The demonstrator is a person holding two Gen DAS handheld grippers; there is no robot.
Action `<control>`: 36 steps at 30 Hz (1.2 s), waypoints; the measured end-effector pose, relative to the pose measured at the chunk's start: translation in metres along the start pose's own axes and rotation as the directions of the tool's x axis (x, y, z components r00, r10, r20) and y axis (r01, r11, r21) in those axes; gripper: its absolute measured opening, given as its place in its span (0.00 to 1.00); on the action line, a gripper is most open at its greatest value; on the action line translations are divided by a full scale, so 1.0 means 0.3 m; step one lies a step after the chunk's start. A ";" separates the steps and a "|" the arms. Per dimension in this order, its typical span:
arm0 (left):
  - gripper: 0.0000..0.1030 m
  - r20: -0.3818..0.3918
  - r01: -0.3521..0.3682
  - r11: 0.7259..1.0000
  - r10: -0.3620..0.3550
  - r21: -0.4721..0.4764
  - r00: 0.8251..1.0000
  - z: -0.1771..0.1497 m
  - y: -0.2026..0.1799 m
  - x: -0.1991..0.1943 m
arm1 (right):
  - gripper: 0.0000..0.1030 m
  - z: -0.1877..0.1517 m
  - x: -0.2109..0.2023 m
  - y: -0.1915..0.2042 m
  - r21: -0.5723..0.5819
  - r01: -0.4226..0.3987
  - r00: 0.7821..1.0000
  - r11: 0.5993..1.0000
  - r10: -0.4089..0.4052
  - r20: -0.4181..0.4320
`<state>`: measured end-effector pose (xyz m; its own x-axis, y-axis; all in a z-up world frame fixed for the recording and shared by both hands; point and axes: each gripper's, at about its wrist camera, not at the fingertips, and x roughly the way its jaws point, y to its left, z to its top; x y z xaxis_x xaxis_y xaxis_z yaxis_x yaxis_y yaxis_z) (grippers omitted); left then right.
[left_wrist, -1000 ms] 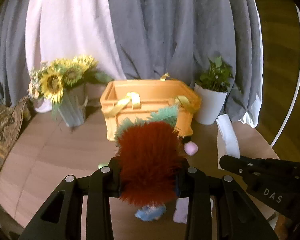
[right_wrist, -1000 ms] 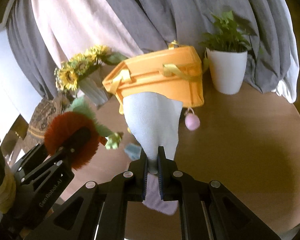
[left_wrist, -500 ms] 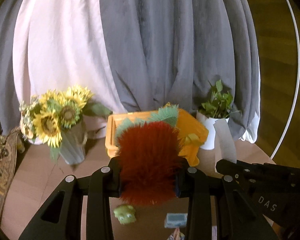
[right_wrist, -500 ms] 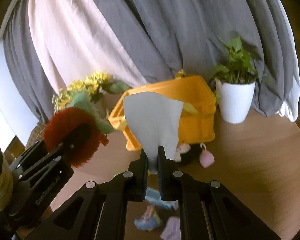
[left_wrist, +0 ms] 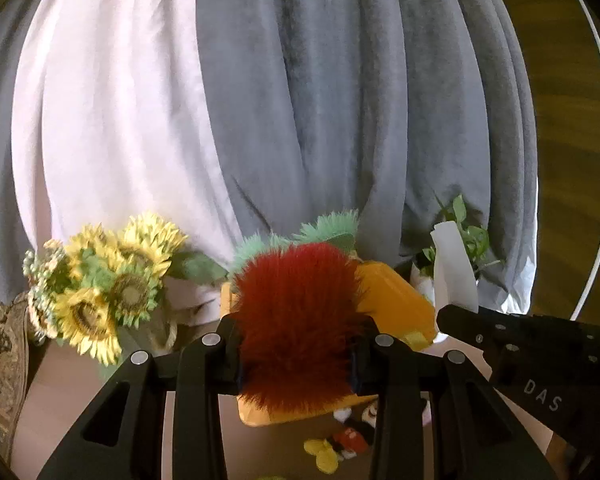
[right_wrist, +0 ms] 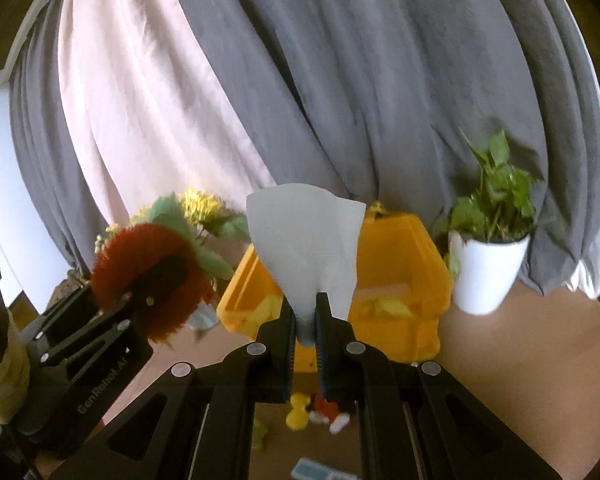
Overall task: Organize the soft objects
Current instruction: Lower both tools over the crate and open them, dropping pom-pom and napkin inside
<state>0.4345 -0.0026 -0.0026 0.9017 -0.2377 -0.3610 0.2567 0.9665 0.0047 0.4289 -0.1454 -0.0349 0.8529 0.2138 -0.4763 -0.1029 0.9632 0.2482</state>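
My left gripper is shut on a fluffy red plush toy with green tufts, held above the table in front of the orange basket. It also shows in the right wrist view. My right gripper is shut on a pale white cloth, lifted in front of the orange basket. The cloth shows in the left wrist view too. Small soft toys, yellow and red, lie on the table below the basket.
A sunflower bouquet in a vase stands left of the basket. A white potted plant stands to its right. Grey and white curtains hang behind. A patterned cushion is at the far left.
Both grippers have risen and tilted up with their loads. The basket and table have dropped lower in both views and more curtain shows.
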 end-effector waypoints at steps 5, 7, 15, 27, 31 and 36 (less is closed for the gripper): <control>0.35 0.005 -0.005 1.000 0.005 0.003 1.000 0.029 0.009 0.081 | 0.10 0.056 0.074 -0.026 -0.014 -0.001 1.000 1.000 0.001 0.007; 0.35 0.000 -0.005 1.000 0.005 0.004 1.000 0.036 0.015 0.118 | 0.10 0.072 0.107 -0.038 -0.011 -0.005 1.000 1.000 0.005 0.003; 0.35 -0.047 0.000 1.000 0.000 0.000 0.999 0.048 0.036 0.283 | 0.10 0.117 0.280 -0.089 0.014 -0.013 0.999 1.000 0.014 -0.051; 0.35 -0.183 0.021 1.000 -0.022 -0.007 0.983 -0.006 0.055 0.544 | 0.10 0.124 0.503 -0.156 0.049 0.010 0.988 0.999 -0.002 -0.157; 0.36 -0.237 0.025 1.000 -0.028 -0.013 0.971 -0.042 0.061 0.610 | 0.10 0.106 0.579 -0.184 0.055 0.031 0.977 0.998 -0.018 -0.212; 0.40 -0.278 0.025 1.000 -0.026 -0.009 0.960 -0.064 0.061 0.663 | 0.10 0.077 0.641 -0.213 0.076 0.046 0.962 0.996 -0.023 -0.272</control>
<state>0.6119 -0.0305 -0.0923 0.7622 -0.2266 -0.6064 0.2760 0.9611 -0.0122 0.6113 -0.1694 -0.1230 0.6836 0.2275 -0.6935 -0.0249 0.9569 0.2893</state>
